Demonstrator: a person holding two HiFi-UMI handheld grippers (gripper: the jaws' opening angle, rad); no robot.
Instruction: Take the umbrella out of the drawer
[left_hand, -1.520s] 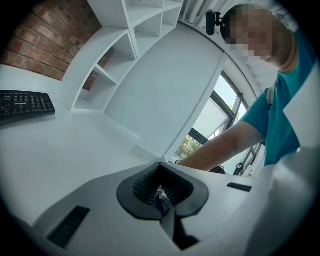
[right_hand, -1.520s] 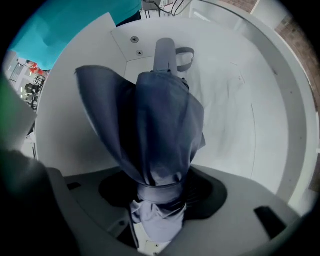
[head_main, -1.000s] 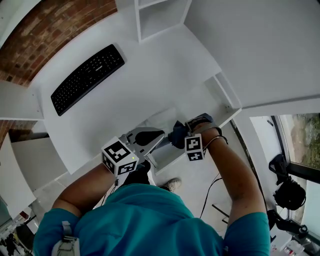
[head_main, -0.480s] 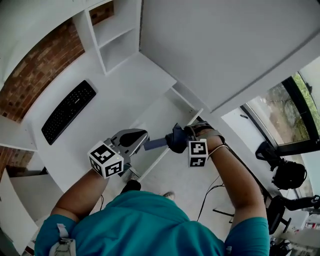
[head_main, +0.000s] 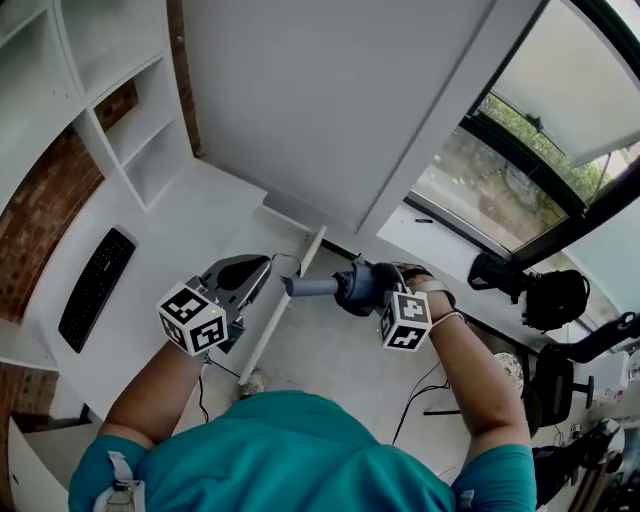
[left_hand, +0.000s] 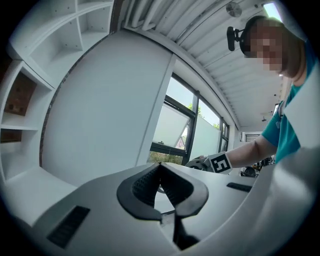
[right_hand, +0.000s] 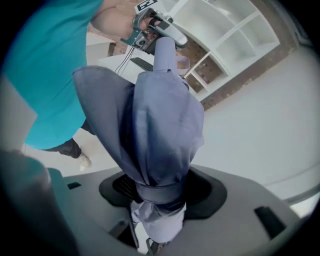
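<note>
The folded blue-grey umbrella hangs in the air above the open white drawer, clear of it. My right gripper is shut on it. In the right gripper view the pads clamp the umbrella at its dark band, inside my right gripper. The handle points at my left gripper. Its thin strap loop runs up to that gripper's tips. In the left gripper view my left gripper has its tips together, with the loop showing just behind them. The left gripper sits at the handle's end.
A black keyboard lies on the white desk to the left. White shelves rise behind it. A white wall and a large window face me. Dark equipment and cables stand on the floor at right.
Both grippers have risen together, and the umbrella has come up away from the drawer. The head view has swung up from the desk to the wall and window.
</note>
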